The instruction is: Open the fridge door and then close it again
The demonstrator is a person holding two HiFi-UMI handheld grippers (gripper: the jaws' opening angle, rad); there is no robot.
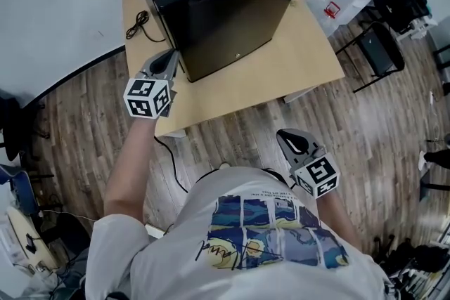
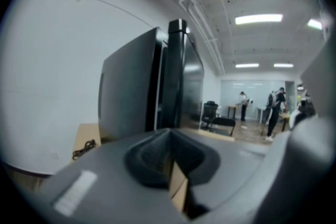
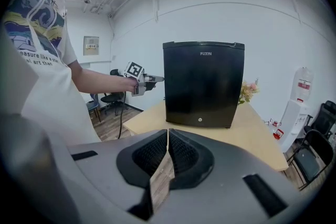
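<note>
- Fridge stood on the table; door looked shut.
- Left hand-held gripper, jaws together and empty, sat at the door's left edge, likely to push or pry rather than grip.
- Right hand-held gripper, also closed on nothing, hung near the body, apparently unneeded.

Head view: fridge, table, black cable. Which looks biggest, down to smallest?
1. Fridge and table: they look about alike here. The fridge top is nearer the camera, so I won't rank them.
2. Black cable: clearly smallest.
</note>
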